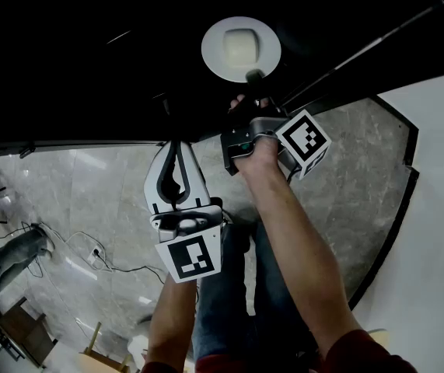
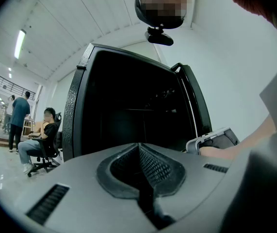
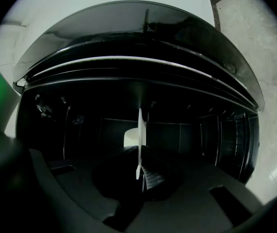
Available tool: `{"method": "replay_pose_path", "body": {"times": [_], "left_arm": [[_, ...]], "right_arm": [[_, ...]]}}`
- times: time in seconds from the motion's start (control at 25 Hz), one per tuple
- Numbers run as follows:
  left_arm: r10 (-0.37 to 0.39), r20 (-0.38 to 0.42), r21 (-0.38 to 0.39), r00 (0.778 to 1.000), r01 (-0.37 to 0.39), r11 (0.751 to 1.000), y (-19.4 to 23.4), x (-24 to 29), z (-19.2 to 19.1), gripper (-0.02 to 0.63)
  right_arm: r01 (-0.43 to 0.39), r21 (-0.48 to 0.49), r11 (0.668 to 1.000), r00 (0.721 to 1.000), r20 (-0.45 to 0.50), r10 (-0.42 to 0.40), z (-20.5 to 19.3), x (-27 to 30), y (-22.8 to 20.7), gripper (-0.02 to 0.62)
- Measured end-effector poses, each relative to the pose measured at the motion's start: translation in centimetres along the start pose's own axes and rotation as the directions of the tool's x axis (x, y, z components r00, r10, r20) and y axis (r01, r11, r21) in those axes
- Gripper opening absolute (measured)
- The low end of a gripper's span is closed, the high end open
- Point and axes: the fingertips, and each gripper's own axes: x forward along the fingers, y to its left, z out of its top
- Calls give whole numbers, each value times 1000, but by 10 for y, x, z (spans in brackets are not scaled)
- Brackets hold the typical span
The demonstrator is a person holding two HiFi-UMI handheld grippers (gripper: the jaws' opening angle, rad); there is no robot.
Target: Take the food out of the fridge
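- Fridge (image 1: 66, 68) stands open and dark at 12 o'clock, with a plate (image 1: 215, 53) of food (image 1: 241, 47) inside.
- Right hand-held gripper (image 1: 253, 78) reaches in, pinching the plate rim.
- Left hand-held gripper (image 1: 176, 148) is clenched and empty.

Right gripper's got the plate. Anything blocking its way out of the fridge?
Nothing visible does. The right gripper has its jaws shut on the rim of the plate, with the food on it, against the dark fridge. The left gripper, shut and empty, sits lower and to the left, clear of the plate.

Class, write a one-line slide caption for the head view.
Right gripper grips the rim of a white plate of food inside the dark fridge; left gripper is shut and empty.
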Motion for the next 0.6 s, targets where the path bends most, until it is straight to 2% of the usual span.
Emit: {"method": "replay_pose_path", "body": {"times": [0.6], "left_arm": [[5,-4,-2,1000,-5,1000,5,9,0,14]], "right_arm": [[-18,-14,1000,1000,-7,18,-2,-13,3,32]]}}
